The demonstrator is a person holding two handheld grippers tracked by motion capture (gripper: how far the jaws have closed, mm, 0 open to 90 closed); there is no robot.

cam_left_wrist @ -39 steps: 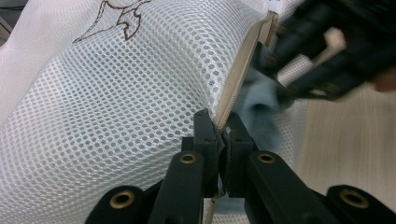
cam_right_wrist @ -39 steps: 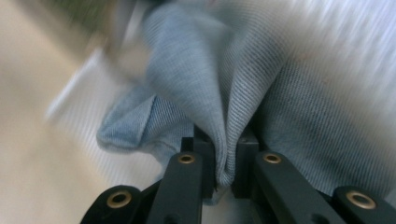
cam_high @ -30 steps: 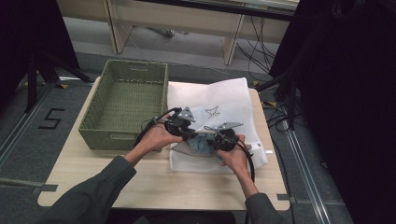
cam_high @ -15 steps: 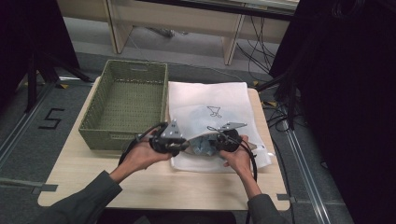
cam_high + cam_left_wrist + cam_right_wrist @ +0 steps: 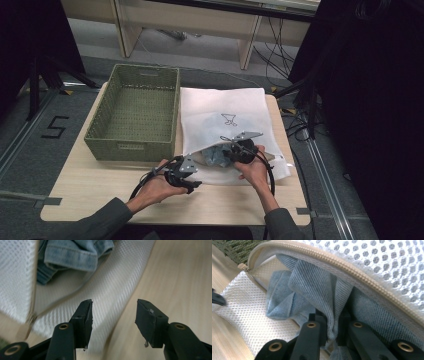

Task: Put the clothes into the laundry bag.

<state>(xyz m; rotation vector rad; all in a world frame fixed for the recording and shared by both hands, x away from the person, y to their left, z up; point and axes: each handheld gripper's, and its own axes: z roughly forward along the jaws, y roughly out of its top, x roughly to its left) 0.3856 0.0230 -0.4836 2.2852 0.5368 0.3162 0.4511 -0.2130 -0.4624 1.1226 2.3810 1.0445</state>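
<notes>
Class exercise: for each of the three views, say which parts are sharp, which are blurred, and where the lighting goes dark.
High view: table evenly lit, right side falls into black. Left gripper view: open left gripper fairly sharp, mesh bag and denim soft. Right gripper view: zipper and denim weave crisp; right gripper shut on denim, dim and slightly soft.

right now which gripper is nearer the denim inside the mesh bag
Right. The right gripper is shut on the denim at the mesh bag mouth. The left gripper is open, off the bag's near corner, over the table.
</notes>
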